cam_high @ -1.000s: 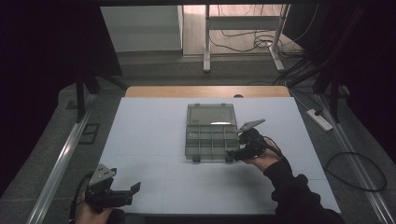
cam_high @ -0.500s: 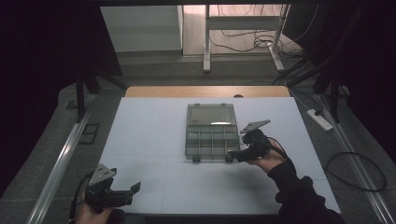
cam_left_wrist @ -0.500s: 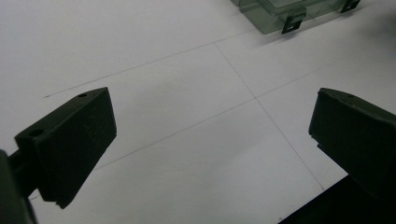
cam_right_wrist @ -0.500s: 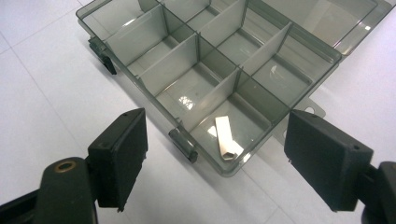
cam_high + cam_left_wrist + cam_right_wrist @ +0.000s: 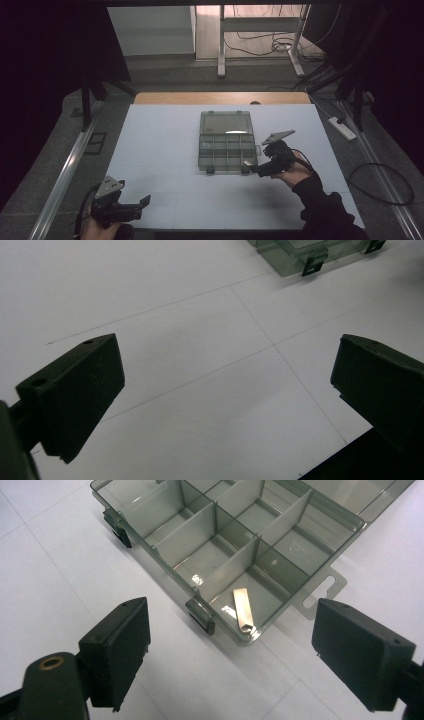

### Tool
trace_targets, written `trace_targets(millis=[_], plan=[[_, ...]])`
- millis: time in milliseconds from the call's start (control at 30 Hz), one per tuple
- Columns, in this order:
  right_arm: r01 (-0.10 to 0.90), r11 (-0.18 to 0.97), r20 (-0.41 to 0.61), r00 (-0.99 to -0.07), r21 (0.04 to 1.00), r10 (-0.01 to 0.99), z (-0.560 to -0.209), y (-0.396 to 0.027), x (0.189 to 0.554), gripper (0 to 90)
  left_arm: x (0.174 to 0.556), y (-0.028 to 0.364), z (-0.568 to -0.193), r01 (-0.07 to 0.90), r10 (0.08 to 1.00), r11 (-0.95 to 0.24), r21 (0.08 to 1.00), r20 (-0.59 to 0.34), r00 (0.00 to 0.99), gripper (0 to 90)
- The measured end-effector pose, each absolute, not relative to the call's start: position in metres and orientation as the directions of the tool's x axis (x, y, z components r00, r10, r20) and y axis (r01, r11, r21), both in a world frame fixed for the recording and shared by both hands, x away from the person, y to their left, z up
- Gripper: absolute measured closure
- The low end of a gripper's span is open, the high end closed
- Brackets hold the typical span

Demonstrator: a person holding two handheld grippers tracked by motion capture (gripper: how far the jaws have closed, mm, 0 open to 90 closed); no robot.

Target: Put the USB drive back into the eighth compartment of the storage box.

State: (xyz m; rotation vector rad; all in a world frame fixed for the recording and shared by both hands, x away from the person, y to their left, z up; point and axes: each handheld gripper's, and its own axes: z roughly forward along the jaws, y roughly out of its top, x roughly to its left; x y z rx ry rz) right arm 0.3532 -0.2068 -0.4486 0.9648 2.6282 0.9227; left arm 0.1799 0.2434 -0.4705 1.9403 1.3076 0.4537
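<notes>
Left gripper (image 5: 145, 202) sits at the near-left edge of the white table (image 5: 165, 150), jaws wide apart and holding nothing; in the left gripper view bare tabletop lies between them (lots of free room here, box well off).

Right gripper (image 5: 256, 171) is just off the near-right corner of the clear compartment organizer box (image 5: 226, 150). Its jaws have just been opening and now stand wide, gripping nothing, pads off the box.

In the right gripper view, a small flat metal strip (image 5: 243, 609) lies in the near corner compartment, just inside the wall and beside the black latch (image 5: 200, 615).

The box sits mid-table with its lid (image 5: 225, 122) open flat toward the far side. Open white surface on all sides; the table's far wooden edge (image 5: 220, 98) is well beyond.
</notes>
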Motion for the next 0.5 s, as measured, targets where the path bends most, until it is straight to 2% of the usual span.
trace_targets(millis=[500], plan=[[0.528,0.583,0.053,-0.767,0.617,0.639,-0.448,-0.219,0.345,7.3,0.180,0.243,-0.470,0.640,0.902,-0.205,0.740,-0.111,0.417,0.7]])
